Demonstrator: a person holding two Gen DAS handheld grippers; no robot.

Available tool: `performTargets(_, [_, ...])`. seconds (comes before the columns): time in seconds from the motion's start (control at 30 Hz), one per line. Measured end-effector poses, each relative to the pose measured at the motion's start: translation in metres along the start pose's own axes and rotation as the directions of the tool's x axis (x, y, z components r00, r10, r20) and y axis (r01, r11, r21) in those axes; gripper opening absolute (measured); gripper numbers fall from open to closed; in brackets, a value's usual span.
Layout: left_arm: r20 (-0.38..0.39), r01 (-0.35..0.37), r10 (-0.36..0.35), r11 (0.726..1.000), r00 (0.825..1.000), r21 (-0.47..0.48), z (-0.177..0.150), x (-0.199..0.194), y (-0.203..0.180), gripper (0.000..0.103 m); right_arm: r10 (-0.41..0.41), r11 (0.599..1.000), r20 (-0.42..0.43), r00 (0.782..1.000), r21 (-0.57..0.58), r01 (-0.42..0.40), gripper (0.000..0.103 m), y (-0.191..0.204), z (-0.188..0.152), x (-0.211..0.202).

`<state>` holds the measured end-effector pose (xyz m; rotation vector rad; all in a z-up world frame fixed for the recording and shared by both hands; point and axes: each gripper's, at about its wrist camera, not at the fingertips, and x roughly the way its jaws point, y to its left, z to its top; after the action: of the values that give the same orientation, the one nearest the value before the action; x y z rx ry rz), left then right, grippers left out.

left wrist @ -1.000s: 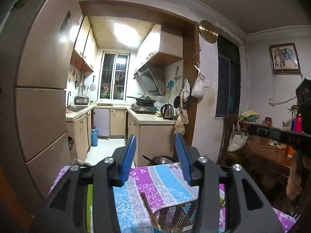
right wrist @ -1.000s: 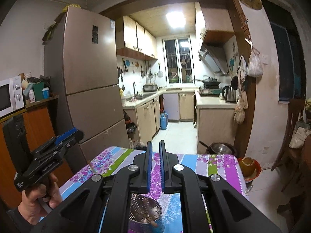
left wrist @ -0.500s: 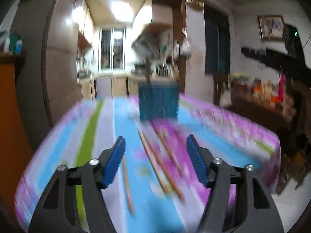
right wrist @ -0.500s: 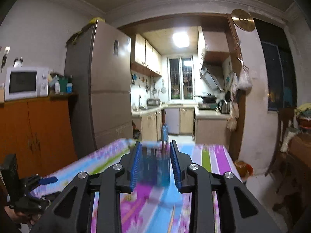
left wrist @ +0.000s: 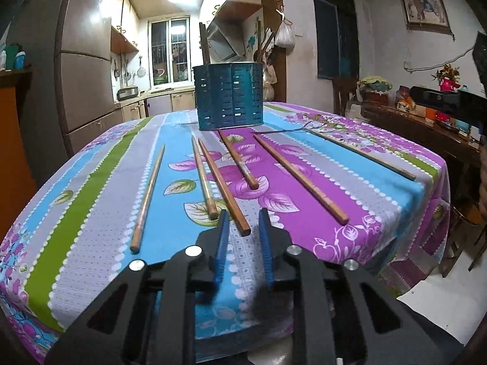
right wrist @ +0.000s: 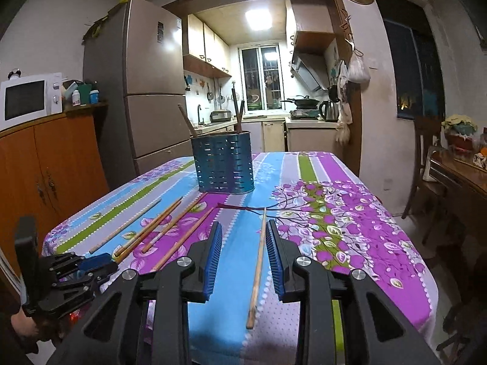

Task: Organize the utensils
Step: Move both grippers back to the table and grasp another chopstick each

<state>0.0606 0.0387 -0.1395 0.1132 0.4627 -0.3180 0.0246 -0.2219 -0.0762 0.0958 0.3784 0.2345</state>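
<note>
Both grippers have dropped from a raised, level pose looking into the kitchen to low over the near end of the table covered in a striped floral cloth [left wrist: 100, 213]. View went from room to worktop, so this reads as the start of a pick, not a placement.

Left gripper [left wrist: 243, 222]: jaws were wide a moment ago and are closing now, currently narrow. The near end of the dark reddish-brown wooden chopstick [left wrist: 223, 187] sits just ahead of the tips, roughly on their centreline. Pads don't press on it yet; nothing held.

Right gripper [right wrist: 243, 234]: was pinched shut, now parted to a moderate gap. The single pale wooden chopstick [right wrist: 258, 266] lies on the cloth inside that gap, close to the right-hand pad. Can't tell if it touches; it isn't clamped.

Targets: loose wooden chopsticks fanned on the cloth — in the left wrist view one far left [left wrist: 149, 194], a lighter one [left wrist: 204, 178] beside the dark one, two more to the right [left wrist: 239, 159] [left wrist: 299, 178], plus the pale one near the table's right edge. The blue perforated metal utensil holder [left wrist: 229, 95] stands upright at the far middle of the table, already with a few sticks in it.

Judgement: task is early, six sticks still out. Each hand appears lined up on its own stick; next it needs to close and lift. Risk: thin round stick rolling out of the pads.
</note>
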Motion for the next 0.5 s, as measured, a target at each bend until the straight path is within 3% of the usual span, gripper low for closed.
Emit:
performTargets(0.37, [0.024, -0.075, 0.076, 0.997, 0.997, -0.034, 0.002, 0.014, -0.008, 0.015, 0.017, 1.0, -0.013, 1.0, 0.006, -0.017, 0.031, -0.007, -0.007, 0.005])
performTargets(0.5, [0.041, -0.089, 0.091, 0.995, 0.995, -0.045, -0.001, 0.013, -0.009, 0.015, 0.024, 0.999, -0.042, 0.999, -0.03, -0.025, 0.025, -0.005, -0.027, 0.009])
